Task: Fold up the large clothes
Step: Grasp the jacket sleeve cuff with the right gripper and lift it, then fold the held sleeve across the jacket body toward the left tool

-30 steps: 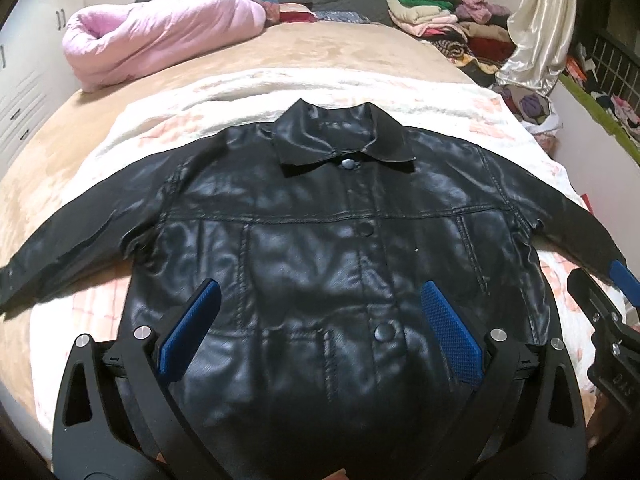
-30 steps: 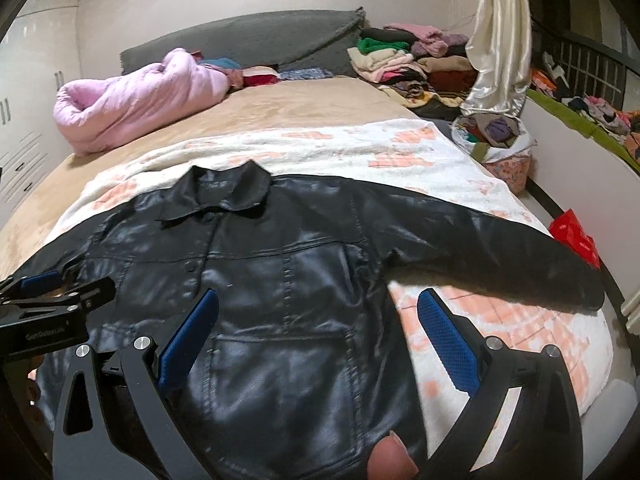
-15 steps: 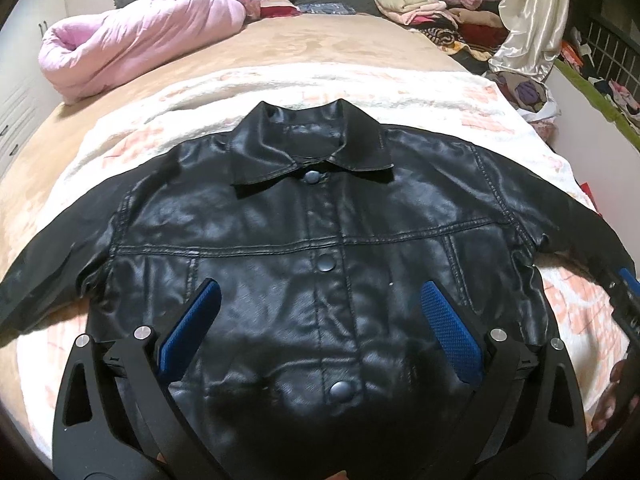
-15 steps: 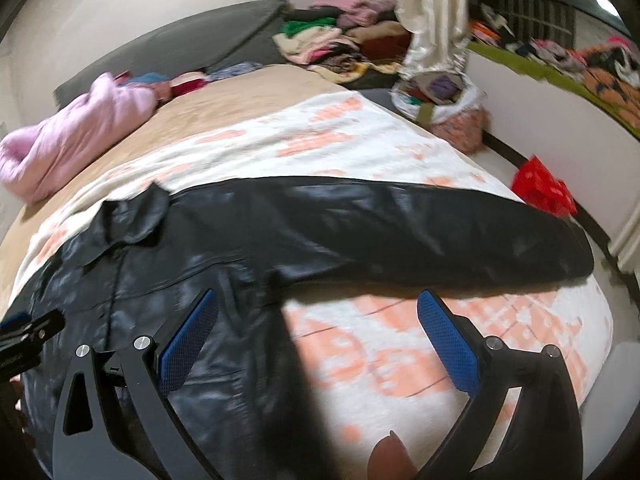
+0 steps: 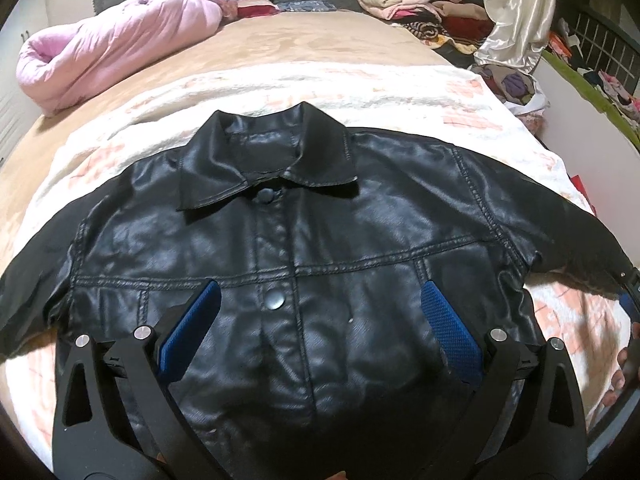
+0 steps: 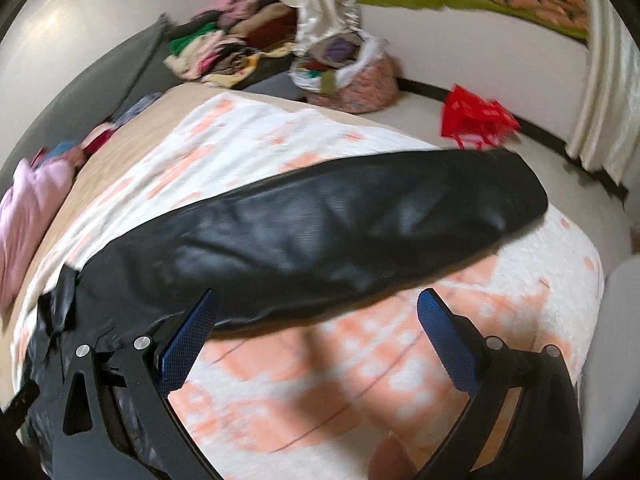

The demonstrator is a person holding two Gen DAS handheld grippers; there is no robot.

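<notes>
My left claw [image 5: 320, 312] was spread wide, its two blue pads [image 5: 192, 328] well apart with nothing between them, hanging above the chest of the black leather jacket [image 5: 360, 240]. I could not tell whether either pad brushed the leather. The jacket lay front up and buttoned on the white and peach blanket [image 5: 460, 92] that covered the bed, its collar [image 5: 276, 160] toward twelve o'clock and a round button [image 5: 274, 300] showing between my pads. One sleeve ran out toward nine o'clock and the other toward three o'clock, both flat on the blanket.

My right claw [image 6: 316, 320] was likewise wide apart and gripping nothing. It hung over the jacket's outstretched sleeve [image 6: 320, 236], which crossed that view from eight o'clock up to two o'clock, its cuff end near the blanket's edge. The left pad [image 6: 188, 336] overlapped the lower edge of the sleeve in the picture; whether it touched was unclear, as the view was blurred. The right pad [image 6: 444, 340] stood over bare blanket [image 6: 320, 380] just below the sleeve. In the left view, part of my right claw and a few fingers [image 5: 622, 364] showed at the three o'clock edge, beside the sleeve's far end.

Beyond the jacket, a pink quilt [image 5: 112, 48] lay bundled at ten o'clock on the tan bedspread [image 5: 300, 48], and a pile of folded clothes [image 5: 416, 0] sat at one o'clock. A red bag [image 6: 476, 116] lay on the floor at one o'clock in the right view.
</notes>
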